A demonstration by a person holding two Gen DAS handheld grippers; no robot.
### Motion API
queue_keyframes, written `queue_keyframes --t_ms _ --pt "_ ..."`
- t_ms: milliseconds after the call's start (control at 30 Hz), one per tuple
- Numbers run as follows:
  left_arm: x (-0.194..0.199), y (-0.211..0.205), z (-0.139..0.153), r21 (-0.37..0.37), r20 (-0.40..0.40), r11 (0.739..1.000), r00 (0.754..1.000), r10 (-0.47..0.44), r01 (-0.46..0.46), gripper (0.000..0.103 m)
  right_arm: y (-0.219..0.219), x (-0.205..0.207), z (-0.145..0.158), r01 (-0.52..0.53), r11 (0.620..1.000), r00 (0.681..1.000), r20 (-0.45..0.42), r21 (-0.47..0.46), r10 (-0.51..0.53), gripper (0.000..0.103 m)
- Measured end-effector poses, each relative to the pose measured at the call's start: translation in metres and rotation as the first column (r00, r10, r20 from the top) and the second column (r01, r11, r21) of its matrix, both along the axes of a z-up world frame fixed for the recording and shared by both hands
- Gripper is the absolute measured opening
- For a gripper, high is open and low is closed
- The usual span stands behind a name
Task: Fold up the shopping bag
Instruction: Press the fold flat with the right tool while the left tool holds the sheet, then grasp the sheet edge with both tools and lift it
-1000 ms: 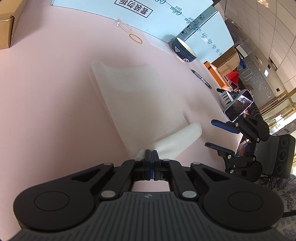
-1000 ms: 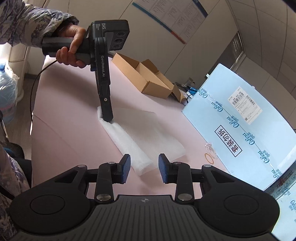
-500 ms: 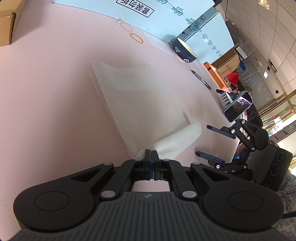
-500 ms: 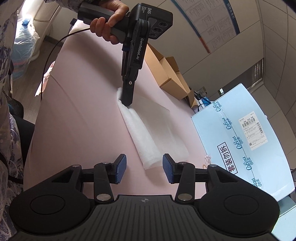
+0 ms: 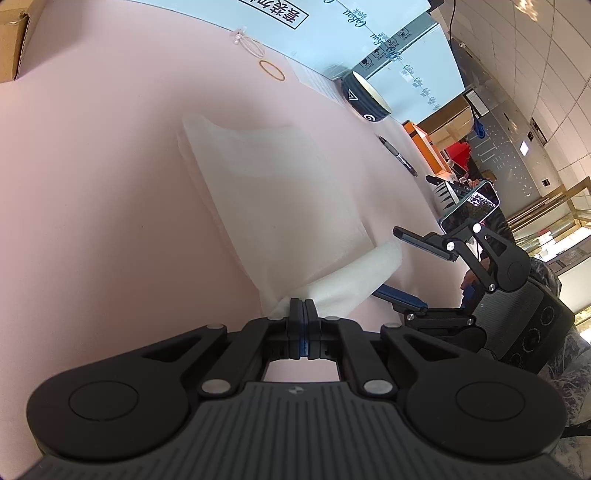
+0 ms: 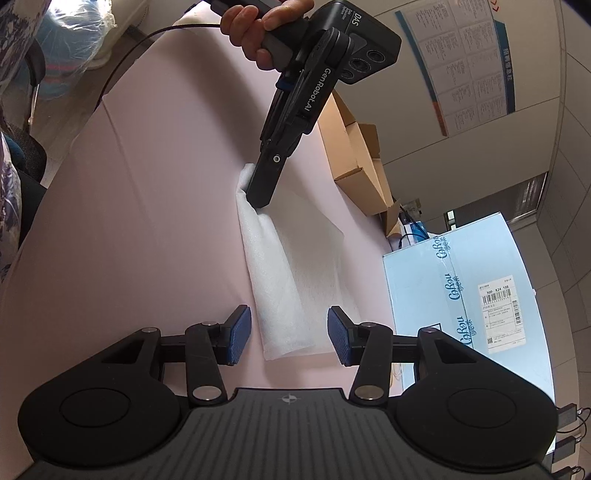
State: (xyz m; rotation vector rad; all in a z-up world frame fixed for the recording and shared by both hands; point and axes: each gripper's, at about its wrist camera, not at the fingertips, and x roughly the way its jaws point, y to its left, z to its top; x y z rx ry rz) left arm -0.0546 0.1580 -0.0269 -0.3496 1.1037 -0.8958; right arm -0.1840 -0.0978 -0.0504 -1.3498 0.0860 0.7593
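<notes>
So in your left wrist view, your left hand-held gripper (image 5: 303,308) is pinched fully closed on the near corner of the shopping bag (image 5: 280,206), a thin white one lying mostly flat on the pink tabletop (image 5: 92,221). From that pinched corner a rolled-up edge of the bag runs off to the right, lifted a bit off the surface. Your right hand-held gripper (image 5: 400,266) shows up at the right, its two fingers apart, one above and one below the far end of that roll, not pressing on it as far as I can see. Farther back there's a dark bowl (image 5: 369,98), a pen (image 5: 399,157), a rubber band (image 5: 271,69) and a light blue box (image 5: 332,33).

Now the right wrist view: your right hand-held gripper (image 6: 289,334) has its jaws about halfway apart, and the bag's near end (image 6: 288,280) sits in the gap between the blue pads without either one touching it. The bag stretches away up the middle of the tabletop (image 6: 147,221). At its far end, your left hand-held gripper (image 6: 260,201) comes down clamped on the corner, with your hand (image 6: 262,29) on the handle. Open cardboard boxes (image 6: 354,158) sit at the far right, and the blue box (image 6: 461,291) is nearer on the right.
</notes>
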Motion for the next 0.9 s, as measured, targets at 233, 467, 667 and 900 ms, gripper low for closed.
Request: queue_keyframes --t_ms 233,467,667,900 --pt "0.007 -0.001 -0.001 0.003 -0.011 0.999 0.999 -0.035 0.035 0.002 0.002 -0.012 -0.011 -0.110 0.975 0.986 0.100 -0.194 0.131 0.037" --pt "0.020 -0.011 0.003 0.045 -0.038 0.994 0.994 -0.099 0.100 0.002 0.011 0.001 -0.022 -0.158 0.945 0.978 0.088 -0.285 0.190 0.011" --pt "0.008 -0.014 0.012 0.089 0.049 0.993 0.995 -0.087 0.082 0.002 0.013 0.010 -0.019 -0.129 0.974 0.990 0.026 -0.188 0.136 0.006" --pt "-0.071 -0.035 0.070 0.258 0.491 0.957 0.836 -0.245 0.129 0.037 0.015 0.042 0.010 -0.060 0.998 0.972 -0.228 -0.017 0.055 0.006"
